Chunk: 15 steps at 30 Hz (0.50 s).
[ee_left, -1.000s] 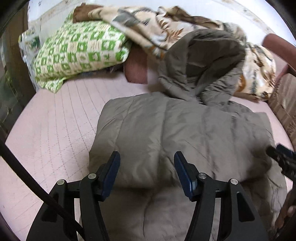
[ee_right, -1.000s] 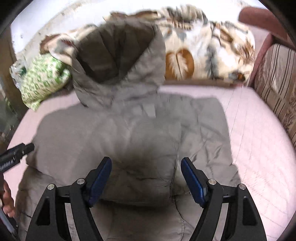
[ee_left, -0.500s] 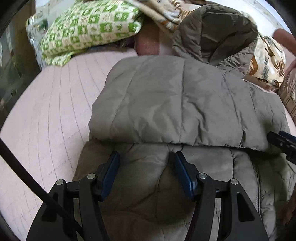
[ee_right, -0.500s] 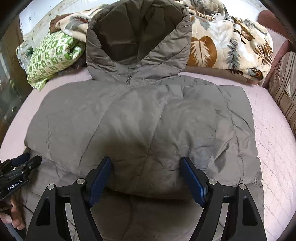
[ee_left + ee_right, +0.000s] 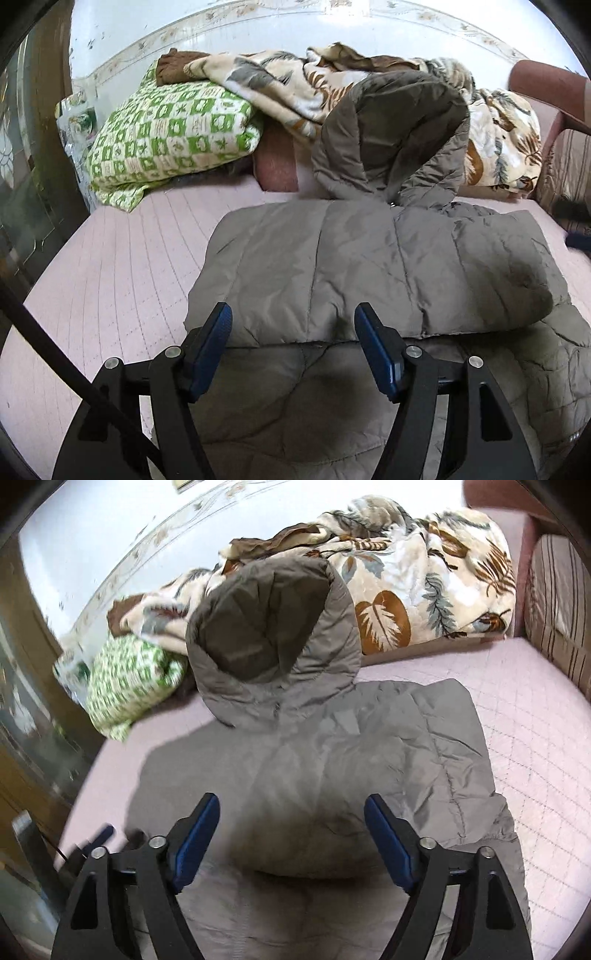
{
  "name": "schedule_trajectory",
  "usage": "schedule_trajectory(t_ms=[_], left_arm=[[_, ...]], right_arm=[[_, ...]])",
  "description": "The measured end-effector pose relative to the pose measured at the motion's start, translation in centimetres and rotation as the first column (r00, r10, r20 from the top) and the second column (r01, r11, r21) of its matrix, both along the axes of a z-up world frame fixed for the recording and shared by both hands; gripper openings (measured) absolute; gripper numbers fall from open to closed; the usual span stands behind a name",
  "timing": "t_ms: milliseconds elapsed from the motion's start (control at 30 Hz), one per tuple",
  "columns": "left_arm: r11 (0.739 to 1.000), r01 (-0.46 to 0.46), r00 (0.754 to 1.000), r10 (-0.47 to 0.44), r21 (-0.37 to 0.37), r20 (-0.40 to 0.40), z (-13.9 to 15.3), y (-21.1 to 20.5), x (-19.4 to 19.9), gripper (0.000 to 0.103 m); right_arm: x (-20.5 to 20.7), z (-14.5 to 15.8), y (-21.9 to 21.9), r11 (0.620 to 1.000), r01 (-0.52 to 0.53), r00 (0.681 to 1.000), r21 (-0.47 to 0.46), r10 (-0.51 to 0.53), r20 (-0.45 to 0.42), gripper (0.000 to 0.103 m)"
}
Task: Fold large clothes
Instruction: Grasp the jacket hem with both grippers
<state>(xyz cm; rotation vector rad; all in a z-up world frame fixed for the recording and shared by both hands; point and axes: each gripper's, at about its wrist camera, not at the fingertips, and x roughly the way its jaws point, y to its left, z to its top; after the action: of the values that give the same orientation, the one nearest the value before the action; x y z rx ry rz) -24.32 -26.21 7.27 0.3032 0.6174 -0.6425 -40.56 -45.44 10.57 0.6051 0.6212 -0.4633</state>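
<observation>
Grey-brown quilted hooded jacket (image 5: 369, 266) lies doubled on the bed (image 5: 122, 266); left tool (image 5: 291, 332) and right tool (image 5: 291, 823) both gape empty above its fold, probably before a regrasp.

Half a second ago both cameras sat low and close over the jacket (image 5: 369, 266); now both have pulled up and back, so more of the bed (image 5: 122, 266) and the wall shows. The left hand-held gripper (image 5: 291, 325) has risen from the lower layer to the edge of the folded-over part. The right hand-held gripper (image 5: 291, 812) has swung left, and its view is smeared with motion.
</observation>
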Motion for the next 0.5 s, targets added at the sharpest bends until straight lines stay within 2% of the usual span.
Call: schedule_trajectory(t_ms=[100, 200, 333, 400, 500], left_arm=[[1.0, 0.001, 1.0, -0.001, -0.025, 0.02, 0.6, 0.2, 0.0, 0.068], [1.0, 0.002, 0.999, -0.001, -0.028, 0.048, 0.7, 0.1, -0.3, 0.068], [0.999, 0.018, 0.998, -0.016, -0.036, 0.064, 0.9, -0.2, -0.4, 0.068], [0.999, 0.021, 0.998, -0.018, -0.044, 0.061, 1.1, -0.4, -0.2, 0.068], [0.999, 0.018, 0.998, -0.015, -0.047, 0.055, 1.0, -0.5, 0.2, 0.069]], right_arm=[[2.1, 2.8, -1.2, 0.999, 0.019, 1.0, 0.041, -0.019, 0.0, 0.086], [4.0, 5.8, -3.0, 0.994, 0.059, 0.997, 0.091, -0.062, 0.035, 0.092], [7.8, 9.6, -6.8, 0.978, 0.144, 0.986, 0.149, -0.155, 0.062, 0.095], [9.3, 10.4, -8.5, 0.966, 0.181, 0.978, 0.185, -0.197, 0.073, 0.095], [12.1, 10.5, -11.7, 0.93, 0.228, 0.96, 0.289, -0.264, 0.092, 0.097]])
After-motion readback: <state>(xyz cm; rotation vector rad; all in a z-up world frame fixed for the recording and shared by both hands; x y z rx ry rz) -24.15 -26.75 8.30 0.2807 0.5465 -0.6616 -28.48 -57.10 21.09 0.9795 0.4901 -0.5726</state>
